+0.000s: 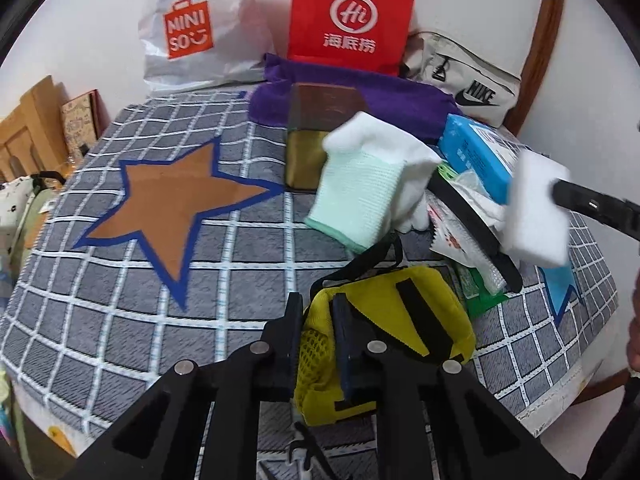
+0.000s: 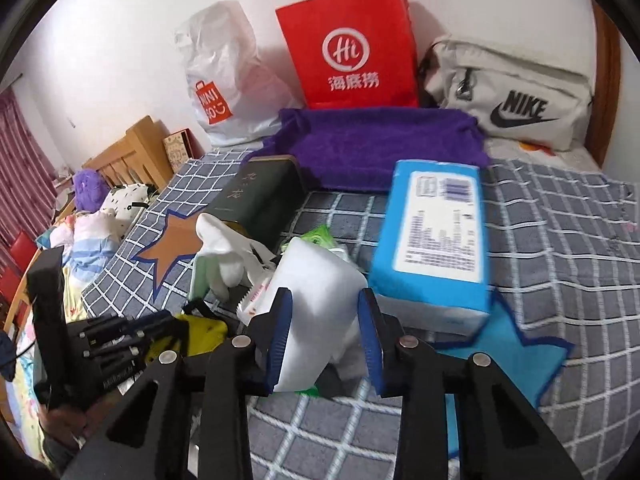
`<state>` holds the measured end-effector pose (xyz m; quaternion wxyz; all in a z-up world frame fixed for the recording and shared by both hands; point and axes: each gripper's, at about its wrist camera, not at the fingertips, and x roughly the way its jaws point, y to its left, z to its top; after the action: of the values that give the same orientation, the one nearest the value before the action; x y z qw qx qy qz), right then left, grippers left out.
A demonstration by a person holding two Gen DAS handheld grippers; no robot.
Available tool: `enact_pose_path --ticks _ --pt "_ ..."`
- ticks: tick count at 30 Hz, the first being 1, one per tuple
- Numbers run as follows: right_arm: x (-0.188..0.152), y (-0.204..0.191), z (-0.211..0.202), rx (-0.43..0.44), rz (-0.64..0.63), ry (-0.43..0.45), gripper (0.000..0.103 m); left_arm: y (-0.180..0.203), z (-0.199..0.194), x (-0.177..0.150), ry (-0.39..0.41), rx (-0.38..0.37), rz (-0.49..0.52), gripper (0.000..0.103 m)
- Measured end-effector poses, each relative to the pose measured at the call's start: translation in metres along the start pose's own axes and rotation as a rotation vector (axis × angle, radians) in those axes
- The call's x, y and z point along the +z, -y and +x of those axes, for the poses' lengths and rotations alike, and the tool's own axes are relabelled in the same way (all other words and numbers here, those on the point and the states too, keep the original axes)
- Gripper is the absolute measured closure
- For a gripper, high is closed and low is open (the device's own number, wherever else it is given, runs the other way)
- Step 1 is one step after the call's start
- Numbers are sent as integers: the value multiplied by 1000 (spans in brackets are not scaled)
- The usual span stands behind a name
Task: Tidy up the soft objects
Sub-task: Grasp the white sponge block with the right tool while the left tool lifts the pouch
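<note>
My left gripper (image 1: 318, 332) is shut on the mesh edge of a yellow pouch (image 1: 404, 320) with black straps, low over the checked cloth. My right gripper (image 2: 325, 332) is shut on a white foam sponge (image 2: 320, 300), which also shows in the left wrist view (image 1: 538, 208), held above the pile. A mint and white glove (image 1: 368, 184) lies beside the pile; it shows in the right wrist view (image 2: 224, 252). A blue tissue pack (image 2: 436, 236) lies on a blue star (image 2: 532, 364). An orange star (image 1: 176, 208) is marked on the cloth at left.
A dark green tin (image 2: 260, 200) stands by a purple towel (image 2: 380, 144). A red paper bag (image 2: 352, 52), a white Miniso bag (image 2: 224, 76) and a grey Nike bag (image 2: 516, 92) line the wall. Small packets (image 1: 476, 248) are piled by the pouch.
</note>
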<state>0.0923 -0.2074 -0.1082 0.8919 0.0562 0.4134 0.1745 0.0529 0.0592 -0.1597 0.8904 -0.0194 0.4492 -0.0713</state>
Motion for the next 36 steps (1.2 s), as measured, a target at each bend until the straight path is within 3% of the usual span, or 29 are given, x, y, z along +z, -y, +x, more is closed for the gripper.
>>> enact_pose_path --ticks 6,12,14,16,19,23,26,27,28,29,36 --pt "-21 28 -18 -44 6 -62 69 -15 -3 0 5 64 -46 88" --pt "-40 67 0 -64 99 -147 62 -15 7 1 -16 89 -58 88" --pt "-44 75 2 -75 126 -157 53 -16 8 2 -17 92 -60 88" --pt "-46 77 1 -66 150 -151 31 -17 9 3 -16 87 -68 88" --pt "-48 68 1 -63 145 -133 16 -18 11 4 -14 79 -80 88" --pt "-47 50 17 -66 134 -156 15 -22 12 4 -4 63 -114 88" --pt "-47 43 31 -161 115 -162 15 -20 16 5 -4 68 -97 87" --pt "-48 44 35 -182 112 -169 19 -19 17 4 -8 67 -83 88" --pt "-49 45 38 -187 114 -177 30 -18 17 4 -11 65 -67 88" --pt "-50 47 38 -196 119 -180 35 -18 16 3 -10 65 -60 88" --pt "-45 50 13 -174 80 -124 39 -21 4 8 10 20 -69 90"
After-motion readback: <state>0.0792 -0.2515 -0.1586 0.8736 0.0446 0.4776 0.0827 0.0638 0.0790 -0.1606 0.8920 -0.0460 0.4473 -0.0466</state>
